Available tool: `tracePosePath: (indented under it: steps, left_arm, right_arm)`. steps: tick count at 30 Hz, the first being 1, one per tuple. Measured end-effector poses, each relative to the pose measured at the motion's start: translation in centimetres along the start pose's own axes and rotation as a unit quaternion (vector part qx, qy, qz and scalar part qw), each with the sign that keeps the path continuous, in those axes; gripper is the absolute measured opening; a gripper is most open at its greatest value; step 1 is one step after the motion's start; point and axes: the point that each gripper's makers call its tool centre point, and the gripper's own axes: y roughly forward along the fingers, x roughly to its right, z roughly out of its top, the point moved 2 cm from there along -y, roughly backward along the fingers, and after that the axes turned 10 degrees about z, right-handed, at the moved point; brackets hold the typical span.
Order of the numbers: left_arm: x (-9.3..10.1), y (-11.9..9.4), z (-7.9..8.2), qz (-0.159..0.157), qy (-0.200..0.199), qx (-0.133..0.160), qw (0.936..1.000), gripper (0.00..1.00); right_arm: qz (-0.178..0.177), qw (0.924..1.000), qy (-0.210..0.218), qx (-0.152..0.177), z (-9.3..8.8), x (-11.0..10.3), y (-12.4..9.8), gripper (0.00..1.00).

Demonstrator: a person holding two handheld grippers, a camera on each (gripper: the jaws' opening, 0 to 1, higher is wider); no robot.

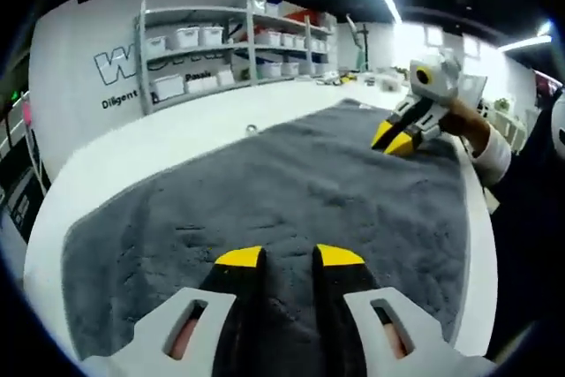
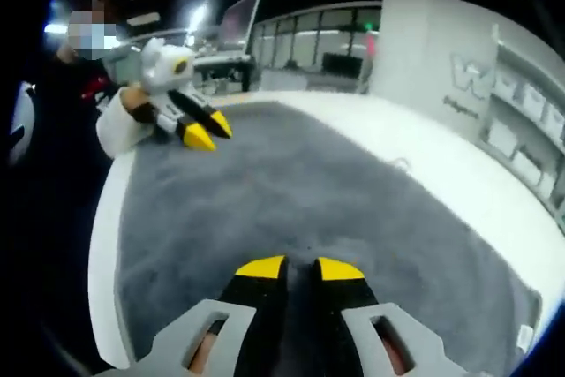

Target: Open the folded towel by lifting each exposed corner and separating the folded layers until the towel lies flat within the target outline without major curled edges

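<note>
Grey towel (image 1: 291, 192) lies spread open over the white table (image 1: 168, 143), and we see no folded layer on it; its edges look flat in both views, though the corners nearest the cameras are cut off; we cannot make out any target outline. In the left gripper view our left gripper (image 1: 290, 258) hangs just above the near part of the towel, its 2 yellow-tipped jaws a narrow gap apart with only grey cloth behind them, holding nothing. Our right gripper (image 1: 395, 139) comes in from the right of that view, low over the far right part of the towel; we cannot tell whether it touches the cloth. In the right gripper view the same right gripper (image 2: 300, 268) shows a narrow gap between its jaws, nothing held, over the towel (image 2: 291, 209); the left gripper (image 2: 206, 130) sits at the towel's far left, its jaws near together. Shelves (image 1: 234, 50) with white bins stand behind the table (image 2: 441, 174).
</note>
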Motion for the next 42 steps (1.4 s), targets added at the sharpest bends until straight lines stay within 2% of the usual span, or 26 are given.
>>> tracePosePath:
  steps: [3, 5, 9, 11, 14, 17, 20, 23, 24, 25, 29, 34, 36, 38, 39, 40, 42]
  left_arm:
    - [0.1, 0.1, -0.1, 0.007, 0.007, 0.004, 0.9999, 0.17]
    - [0.1, 0.3, 0.0, 0.015, 0.006, 0.008, 0.9998, 0.12]
    - [0.2, 0.6, 0.2, 0.029, 0.011, 0.004, 0.9995, 0.10]
    - [0.0, 0.5, 0.3, 0.032, 0.028, 0.007, 0.9991, 0.15]
    - [0.1, 0.0, 0.5, 0.026, 0.031, 0.011, 0.9991, 0.26]
    - [1.0, -0.5, 0.8, 0.008, 0.040, 0.017, 0.9990, 0.30]
    - [1.8, -0.7, 0.2, -0.007, 0.064, -0.004, 0.9979, 0.36]
    - [2.0, -0.7, 0.4, -0.008, 0.064, 0.000, 0.9979, 0.40]
    - [2.1, -0.6, 0.2, -0.010, 0.058, -0.005, 0.9982, 0.43]
    - [2.1, -0.5, 0.1, -0.011, 0.059, -0.007, 0.9982, 0.45]
    - [2.7, -0.3, 0.2, -0.020, 0.053, -0.005, 0.9984, 0.45]
    - [2.5, -0.3, 0.2, -0.019, 0.044, -0.004, 0.9988, 0.48]
    - [2.5, -0.4, 0.6, -0.015, 0.048, 0.013, 0.9987, 0.49]
    - [4.4, -0.9, 1.8, -0.048, 0.044, 0.058, 0.9962, 0.51]
    - [4.1, -1.6, 2.6, -0.061, 0.015, 0.077, 0.9951, 0.52]
    - [3.7, -2.0, 3.4, -0.059, 0.000, 0.097, 0.9935, 0.53]
    - [2.9, -2.8, 4.5, -0.048, -0.014, 0.130, 0.9903, 0.55]
  right_arm:
    - [-0.010, 0.9993, -0.030, -0.018, 0.3, 0.2, 0.0, 0.02]
    - [-0.029, 0.9978, -0.058, -0.004, 1.3, 0.4, -0.2, 0.01]
    - [-0.010, 0.9980, -0.061, 0.010, 2.8, -0.9, -0.1, 0.04]
    - [-0.001, 0.9977, -0.066, 0.019, 3.4, -1.1, -0.2, 0.06]
    - [0.068, 0.9947, -0.062, 0.046, 4.8, -3.8, 1.3, 0.08]
    - [0.106, 0.9904, -0.068, 0.056, 5.6, -5.9, 2.7, 0.08]
    - [0.110, 0.9907, -0.075, 0.027, 5.2, -6.8, 4.2, 0.12]
    - [0.115, 0.9913, -0.064, -0.009, 3.9, -7.1, 5.5, 0.12]
    - [0.119, 0.9920, -0.042, 0.007, 4.1, -7.3, 5.7, 0.10]
    - [0.138, 0.9892, -0.049, 0.011, 4.2, -7.6, 5.5, 0.07]
    - [0.131, 0.9908, -0.031, 0.013, 4.0, -7.5, 5.2, 0.07]
    - [0.139, 0.9898, -0.033, 0.008, 3.9, -7.5, 4.7, 0.07]
    - [0.139, 0.9896, -0.035, 0.002, 3.7, -7.5, 4.3, 0.08]
    - [0.141, 0.9886, -0.052, 0.001, 3.3, -7.6, 3.3, 0.08]
    - [0.139, 0.9884, -0.063, 0.008, 3.3, -7.3, 2.6, 0.08]
    - [0.123, 0.9887, -0.080, 0.029, 3.6, -6.5, 1.6, 0.10]
    - [0.102, 0.9900, -0.082, 0.054, 3.9, -5.5, 0.3, 0.14]
